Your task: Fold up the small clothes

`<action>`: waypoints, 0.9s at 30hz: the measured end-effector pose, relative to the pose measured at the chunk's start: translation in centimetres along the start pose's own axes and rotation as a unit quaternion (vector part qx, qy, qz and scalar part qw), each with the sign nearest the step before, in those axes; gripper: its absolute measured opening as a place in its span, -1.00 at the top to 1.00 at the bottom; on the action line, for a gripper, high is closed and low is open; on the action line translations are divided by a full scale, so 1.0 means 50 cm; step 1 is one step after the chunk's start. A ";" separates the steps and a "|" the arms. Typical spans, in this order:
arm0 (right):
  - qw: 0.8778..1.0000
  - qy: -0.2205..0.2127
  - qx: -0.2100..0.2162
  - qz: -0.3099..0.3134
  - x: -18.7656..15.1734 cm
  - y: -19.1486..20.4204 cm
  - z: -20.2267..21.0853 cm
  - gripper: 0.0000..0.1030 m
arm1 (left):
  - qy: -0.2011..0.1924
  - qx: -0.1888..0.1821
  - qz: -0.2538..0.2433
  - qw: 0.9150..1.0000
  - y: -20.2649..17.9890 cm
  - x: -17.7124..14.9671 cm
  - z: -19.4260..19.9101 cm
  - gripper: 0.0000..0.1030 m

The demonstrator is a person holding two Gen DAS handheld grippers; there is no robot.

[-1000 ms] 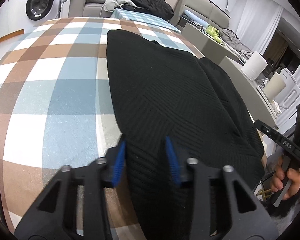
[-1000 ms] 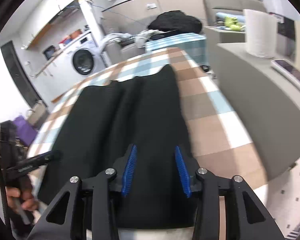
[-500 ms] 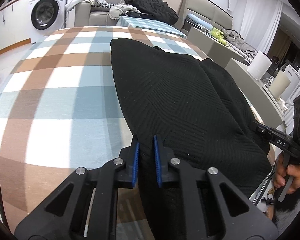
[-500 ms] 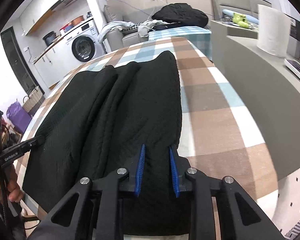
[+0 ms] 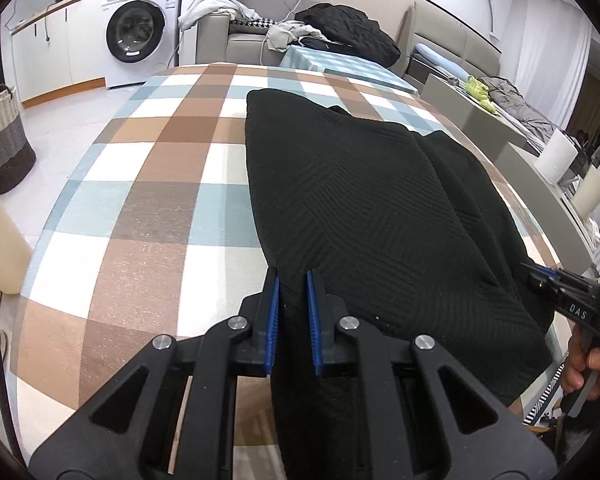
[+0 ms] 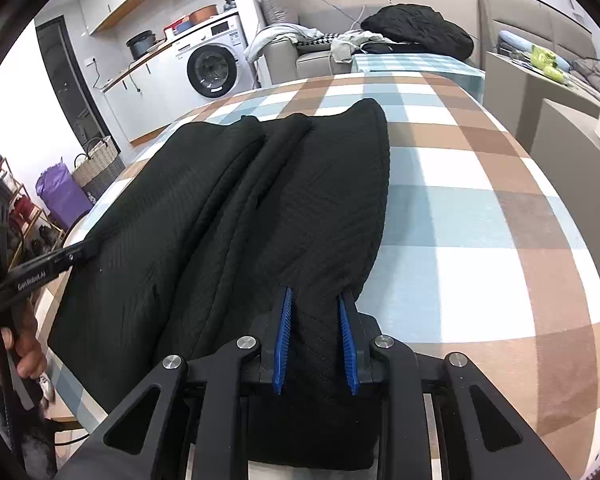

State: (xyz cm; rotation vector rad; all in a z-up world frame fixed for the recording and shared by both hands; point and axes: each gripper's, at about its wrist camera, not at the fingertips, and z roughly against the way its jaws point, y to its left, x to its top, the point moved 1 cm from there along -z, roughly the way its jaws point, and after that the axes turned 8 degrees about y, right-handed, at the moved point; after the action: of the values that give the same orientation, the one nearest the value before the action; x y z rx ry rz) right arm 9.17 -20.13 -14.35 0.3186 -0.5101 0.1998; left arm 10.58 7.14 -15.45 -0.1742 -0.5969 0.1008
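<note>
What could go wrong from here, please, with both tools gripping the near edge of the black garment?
1. The left tool pinches only a narrow bit of the black knitted garment near its corner, so the fabric may slip out when lifted.
2. The right tool holds a thicker bunch, so the two sides may rise unevenly.
3. The ridges down the garment's middle could be folded in as creases.

The left gripper is clamping black fabric between its blue pads, angled downward. The right gripper is pinching a thicker bunch likewise, a hand gripping the other tool's handle.
</note>
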 end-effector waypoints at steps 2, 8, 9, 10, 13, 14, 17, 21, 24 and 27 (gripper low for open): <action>1.000 0.000 0.000 0.003 0.002 0.001 -0.002 0.53 | 0.001 0.001 0.000 1.000 0.003 -0.001 -0.001 0.80; 0.999 -0.011 0.028 -0.009 0.010 -0.027 0.029 0.21 | 0.005 0.010 0.001 1.000 -0.008 -0.003 0.008 0.78; 0.999 -0.021 0.030 -0.016 0.013 -0.031 0.040 0.20 | 0.007 0.012 0.001 1.000 -0.010 -0.003 0.011 0.76; 0.999 -0.028 0.033 -0.019 0.014 -0.029 0.050 0.19 | 0.009 0.017 -0.001 1.000 -0.012 -0.004 0.014 0.71; 0.998 -0.044 0.050 -0.017 0.024 -0.019 0.068 0.19 | 0.006 0.018 -0.009 1.000 -0.020 -0.014 0.027 0.46; 0.997 -0.047 0.057 -0.013 0.028 -0.011 0.069 0.19 | 0.004 0.018 -0.012 1.000 -0.024 -0.017 0.031 0.24; 0.996 -0.041 0.077 0.002 0.037 0.022 0.056 0.18 | -0.011 0.014 -0.021 1.000 -0.035 -0.030 0.050 -0.14; 0.993 -0.016 0.114 0.016 0.045 0.061 0.020 0.18 | -0.016 -0.003 -0.029 0.999 -0.052 -0.041 0.067 -0.36; 0.991 0.009 0.136 0.004 0.057 0.072 -0.015 0.18 | -0.014 -0.016 -0.036 0.999 -0.071 -0.049 0.066 -0.49; 0.990 0.028 0.137 0.000 0.072 0.081 -0.047 0.18 | -0.008 -0.019 -0.064 0.998 -0.100 -0.061 0.060 -0.49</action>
State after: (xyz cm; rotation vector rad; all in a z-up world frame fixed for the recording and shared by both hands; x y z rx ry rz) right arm 12.23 -15.13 -13.44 0.5803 -0.4269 0.2785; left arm 6.59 2.19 -13.69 -0.1712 -0.6248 -0.0321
